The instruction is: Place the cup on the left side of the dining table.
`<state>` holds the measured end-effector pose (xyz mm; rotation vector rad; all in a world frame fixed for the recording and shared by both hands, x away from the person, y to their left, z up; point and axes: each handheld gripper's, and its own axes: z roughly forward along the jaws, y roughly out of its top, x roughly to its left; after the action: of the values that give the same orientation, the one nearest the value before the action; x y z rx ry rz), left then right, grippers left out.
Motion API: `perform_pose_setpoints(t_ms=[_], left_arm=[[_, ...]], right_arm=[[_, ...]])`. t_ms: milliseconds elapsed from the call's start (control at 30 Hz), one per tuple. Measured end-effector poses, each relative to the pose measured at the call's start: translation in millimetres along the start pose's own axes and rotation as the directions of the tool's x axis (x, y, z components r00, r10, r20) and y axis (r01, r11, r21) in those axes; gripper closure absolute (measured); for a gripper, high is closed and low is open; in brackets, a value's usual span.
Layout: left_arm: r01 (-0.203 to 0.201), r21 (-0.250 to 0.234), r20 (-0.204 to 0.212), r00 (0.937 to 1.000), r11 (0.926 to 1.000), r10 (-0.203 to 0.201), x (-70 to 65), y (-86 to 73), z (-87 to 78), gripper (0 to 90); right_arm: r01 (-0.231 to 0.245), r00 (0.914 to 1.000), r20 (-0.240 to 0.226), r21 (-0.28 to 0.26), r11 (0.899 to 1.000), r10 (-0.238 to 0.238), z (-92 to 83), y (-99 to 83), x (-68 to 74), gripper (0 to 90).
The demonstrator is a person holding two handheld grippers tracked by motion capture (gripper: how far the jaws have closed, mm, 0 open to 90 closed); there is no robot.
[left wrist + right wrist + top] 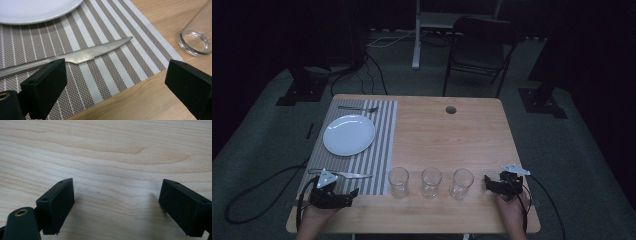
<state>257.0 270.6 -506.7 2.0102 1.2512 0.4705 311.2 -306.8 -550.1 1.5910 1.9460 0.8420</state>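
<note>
Across the pale wooden table [452,140], a striped grey-and-white placemat [382,140] covers the left part, reaching from the far edge almost to the near edge. On it sit a white plate [349,135], a fork [357,108] by the far edge and a knife [82,56] near the near edge. 3 clear glasses [430,182] stand in a row on bare wood toward the near edge. At the near-left corner the left gripper [113,77] gapes wide just short of the knife, grasping nothing; at the near-right corner the right gripper [116,207] is likewise spread over bare wood. Beyond the far edge — dark carpet, a folding chair [479,50], cables.
</note>
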Motion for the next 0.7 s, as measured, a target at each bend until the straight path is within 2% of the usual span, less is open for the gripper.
perform_pose_setpoints(t_ms=[67,367,600,700], left_arm=[[-0.007,-0.006,-0.002,1.0000,1.0000,0.007,-2.0,1.2,-0.2,4.6],[-0.039,-0.029,0.051,0.9979,0.9988,0.041,-13.9,8.5,-3.3,4.6],[-0.047,-0.050,0.095,0.9942,0.9976,0.052,-24.9,15.9,-4.9,4.7],[-0.074,-0.059,0.100,0.9918,0.9955,0.080,-31.7,19.8,-6.2,4.7]], right_arm=[[0.000,1.0000,0.000,0.000,1.000,0.000,0.0,0.0,0.0,12.6],[0.000,1.0000,0.000,0.000,1.000,0.000,0.0,0.0,0.0,12.6],[-0.001,1.0000,0.000,0.000,1.000,0.001,-0.1,-0.1,0.1,12.7],[-0.001,1.0000,0.000,0.000,1.000,0.001,-0.2,-0.1,0.1,12.7]])
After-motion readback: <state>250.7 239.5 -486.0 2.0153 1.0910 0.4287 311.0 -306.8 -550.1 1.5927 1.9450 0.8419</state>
